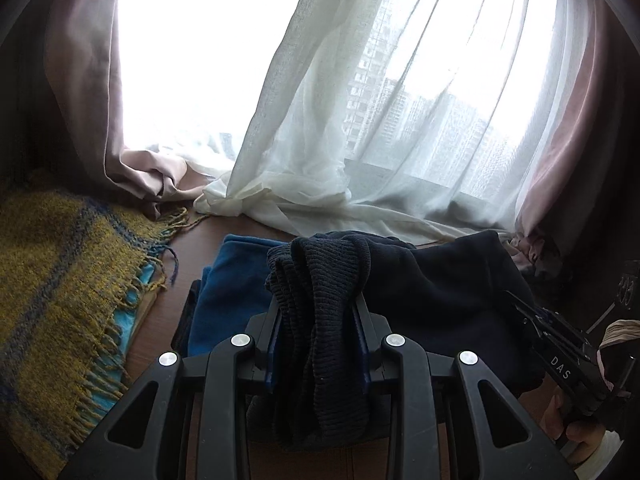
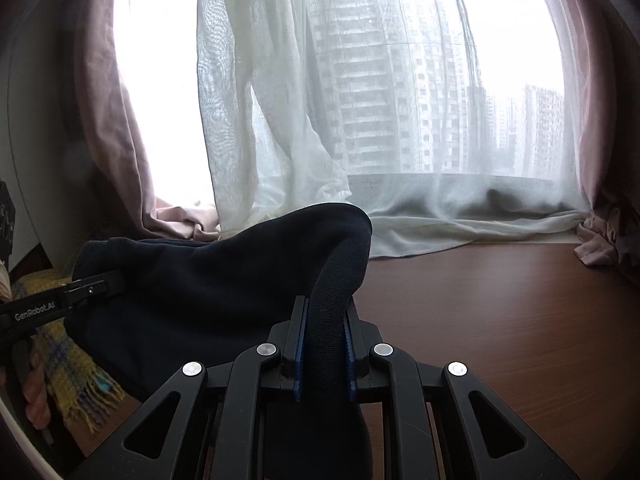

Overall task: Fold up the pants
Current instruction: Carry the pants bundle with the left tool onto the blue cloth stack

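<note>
The dark navy pants point(image 1: 440, 292) hang lifted between both grippers above the brown table. My left gripper point(image 1: 318, 320) is shut on the ribbed waistband or cuff point(image 1: 320, 280), which drapes down between its blue pads. My right gripper point(image 2: 324, 320) is shut on a rolled edge of the pants point(image 2: 224, 280). The right gripper also shows in the left wrist view point(image 1: 516, 300) at the pants' right side. The left gripper shows in the right wrist view point(image 2: 108, 284) at the pants' left side.
A blue folded garment point(image 1: 228, 292) lies on the table point(image 2: 500, 320) under the pants. A yellow and blue fringed scarf point(image 1: 60, 300) lies at the left. White sheer curtains point(image 1: 360, 140) and pink drapes point(image 1: 80, 100) pool along the window at the back.
</note>
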Motion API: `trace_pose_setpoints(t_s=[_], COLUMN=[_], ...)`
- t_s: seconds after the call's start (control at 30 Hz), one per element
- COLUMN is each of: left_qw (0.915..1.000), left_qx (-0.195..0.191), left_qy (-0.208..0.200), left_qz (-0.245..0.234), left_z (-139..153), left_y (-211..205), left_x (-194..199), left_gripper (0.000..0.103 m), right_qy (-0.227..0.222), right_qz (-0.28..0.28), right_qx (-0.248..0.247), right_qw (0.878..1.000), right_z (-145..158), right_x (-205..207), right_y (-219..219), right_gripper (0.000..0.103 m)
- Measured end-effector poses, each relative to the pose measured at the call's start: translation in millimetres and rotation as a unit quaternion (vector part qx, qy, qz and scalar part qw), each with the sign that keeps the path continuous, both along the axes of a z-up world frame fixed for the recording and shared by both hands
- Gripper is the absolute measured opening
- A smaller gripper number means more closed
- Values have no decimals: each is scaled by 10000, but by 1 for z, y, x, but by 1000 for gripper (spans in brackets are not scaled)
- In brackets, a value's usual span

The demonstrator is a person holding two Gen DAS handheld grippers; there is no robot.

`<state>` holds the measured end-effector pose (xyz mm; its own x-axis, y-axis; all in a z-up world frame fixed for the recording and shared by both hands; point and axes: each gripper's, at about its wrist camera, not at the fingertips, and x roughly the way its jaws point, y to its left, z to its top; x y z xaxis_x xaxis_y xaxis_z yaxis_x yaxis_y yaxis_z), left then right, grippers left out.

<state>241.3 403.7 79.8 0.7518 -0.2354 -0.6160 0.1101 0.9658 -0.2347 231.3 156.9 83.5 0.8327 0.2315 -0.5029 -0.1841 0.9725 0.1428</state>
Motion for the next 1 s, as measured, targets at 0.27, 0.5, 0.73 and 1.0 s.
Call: trace_pose_setpoints(t_s=[0.27, 0.5, 0.73, 1.0], left_qw=[9993, 9946, 9911, 9890], left_qx=[72, -30, -90, -235], left_qy=[353, 1023, 1310, 1436], left_qz=[-32, -197, -225, -270], left_z=[-13, -37, -62, -89], left_y=[29, 51, 59, 69], left_x=[51, 99, 123, 140], left_gripper=[29, 29, 31, 34], right_qy=[220, 479, 858, 1244], right_qz=[21, 63, 116, 107], right_qx=[96, -46, -227, -354], right_qw=[9997, 9988, 9960, 9915], right_z=[-7, -23, -42, -64], right_x=[47, 81, 110, 136], right_y=[28, 48, 59, 65], right_gripper=[16, 16, 16, 17])
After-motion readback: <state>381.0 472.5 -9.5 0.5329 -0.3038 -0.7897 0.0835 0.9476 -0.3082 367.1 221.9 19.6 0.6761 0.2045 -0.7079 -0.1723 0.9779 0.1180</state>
